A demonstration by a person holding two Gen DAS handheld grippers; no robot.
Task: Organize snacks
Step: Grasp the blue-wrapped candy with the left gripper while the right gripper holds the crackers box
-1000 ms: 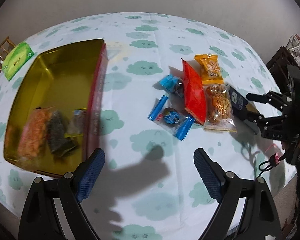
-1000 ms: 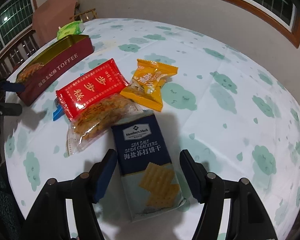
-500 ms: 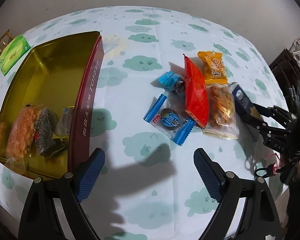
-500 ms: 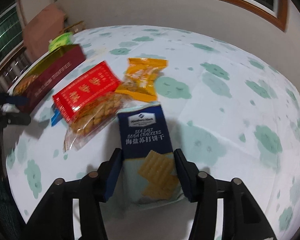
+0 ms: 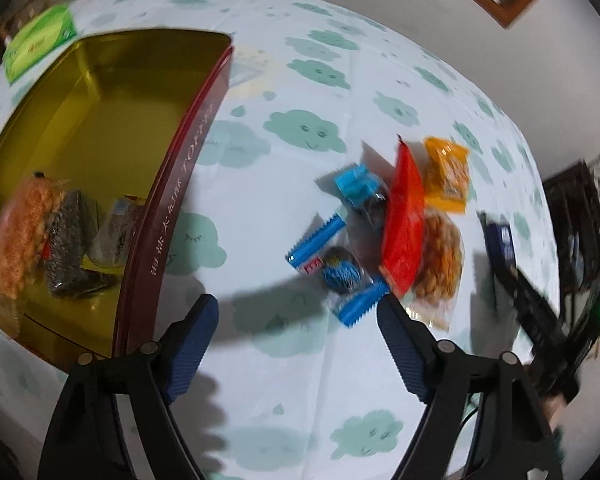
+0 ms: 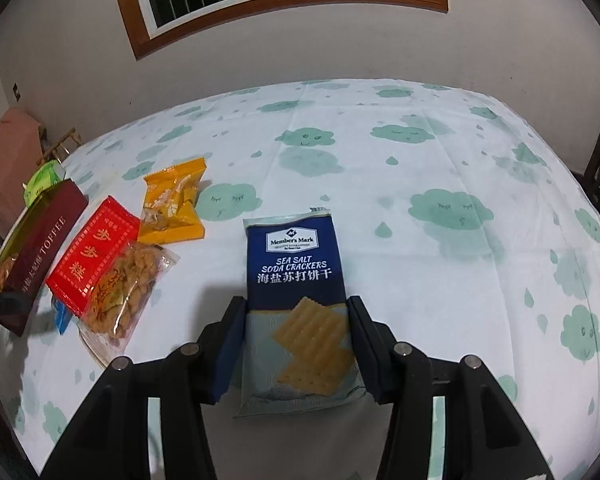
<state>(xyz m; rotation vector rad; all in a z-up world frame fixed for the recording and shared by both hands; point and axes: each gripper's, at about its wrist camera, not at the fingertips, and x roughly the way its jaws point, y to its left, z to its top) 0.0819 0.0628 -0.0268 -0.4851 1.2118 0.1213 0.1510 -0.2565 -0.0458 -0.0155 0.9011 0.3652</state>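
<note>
Right gripper (image 6: 296, 332): jaws have just been closing and now clamp the near end of the soda cracker pack (image 6: 296, 280), which lies on the worktop (image 6: 440, 280). Left gripper (image 5: 296, 344): jaws have just been narrowing, still wide, nothing between them. Beyond, loose snack packets (image 5: 404, 220). Far left, the toffee tin (image 5: 172, 200) holds three packets.

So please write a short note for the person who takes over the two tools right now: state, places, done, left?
Right tool: shut on the blue cracker pack, its jaws just closed.
Left tool: open, jaws just narrowing, nothing between them, above the tablecloth near the blue candy.
Done: three snacks lie in the gold tin.
Left: cracker pack, red pack, orange pack, clear cookie bag, two blue candies, all beside the tin.
</note>
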